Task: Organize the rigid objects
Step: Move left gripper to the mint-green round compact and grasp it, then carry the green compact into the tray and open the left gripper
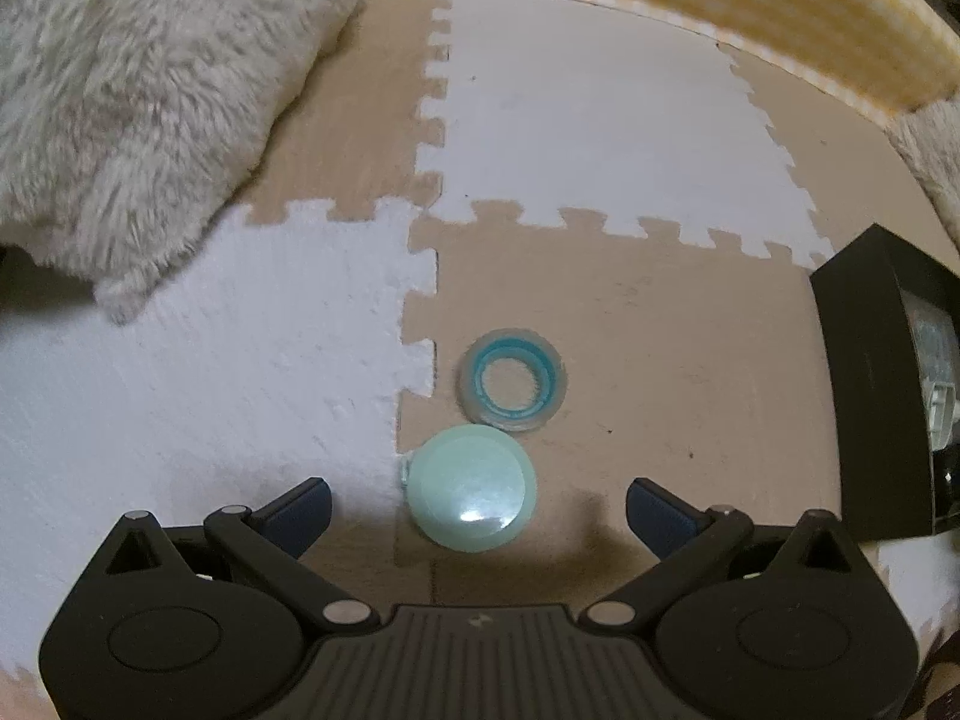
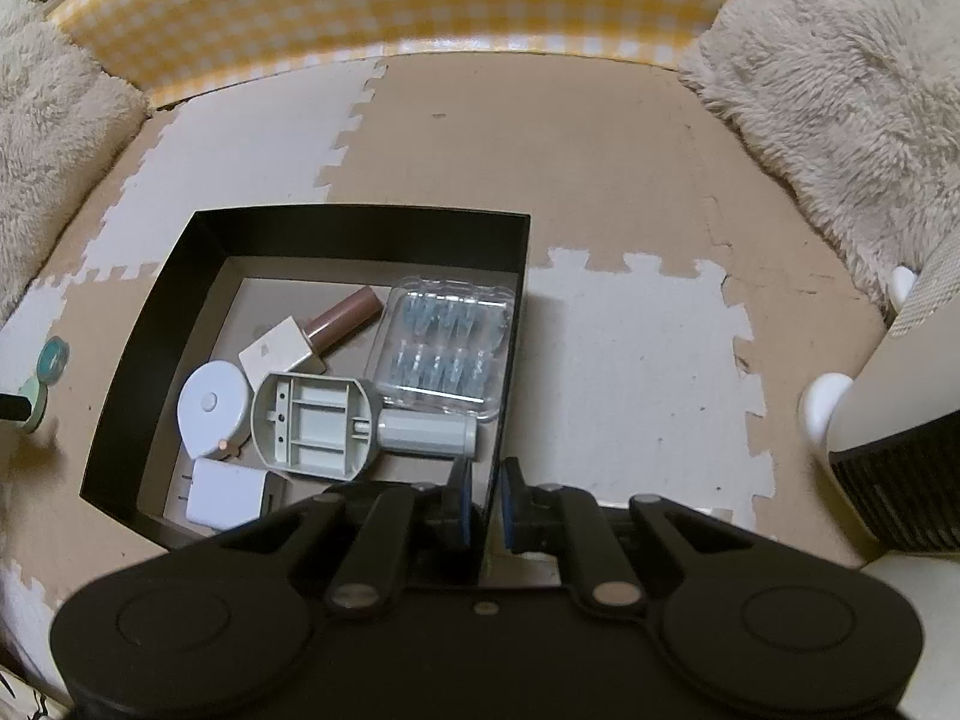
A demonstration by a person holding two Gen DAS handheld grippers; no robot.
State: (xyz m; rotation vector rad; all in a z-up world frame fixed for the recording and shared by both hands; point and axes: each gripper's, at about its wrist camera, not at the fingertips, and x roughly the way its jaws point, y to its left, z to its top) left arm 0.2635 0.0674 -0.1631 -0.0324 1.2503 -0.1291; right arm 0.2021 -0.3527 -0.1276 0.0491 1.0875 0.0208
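Through the left wrist view we hold our left gripper (image 1: 478,501) with its jaws spread wide and nothing pressed by them. Between the two fingers lies one pale green round disc (image 1: 471,489), on the seam of the foam floor mat (image 1: 630,324). Just ahead of the jaws, close beside the disc, sits one clear ring with a blue inner band (image 1: 511,381). Far to the right of the jaws shows the black box (image 1: 864,384).

Through the right wrist view our right gripper (image 2: 485,501) is clenched on the near right wall of that one box (image 2: 360,228), one finger inside and one outside. In the box, ahead and left of the jaws, we count six things, from left to right: one white cube (image 2: 225,492), one white round case (image 2: 213,408), one cream block (image 2: 279,348), one grey battery holder (image 2: 318,426) with a short cylinder, one brown tube (image 2: 345,318) and one clear blister pack (image 2: 447,348). Two fluffy cushions flank the mat.
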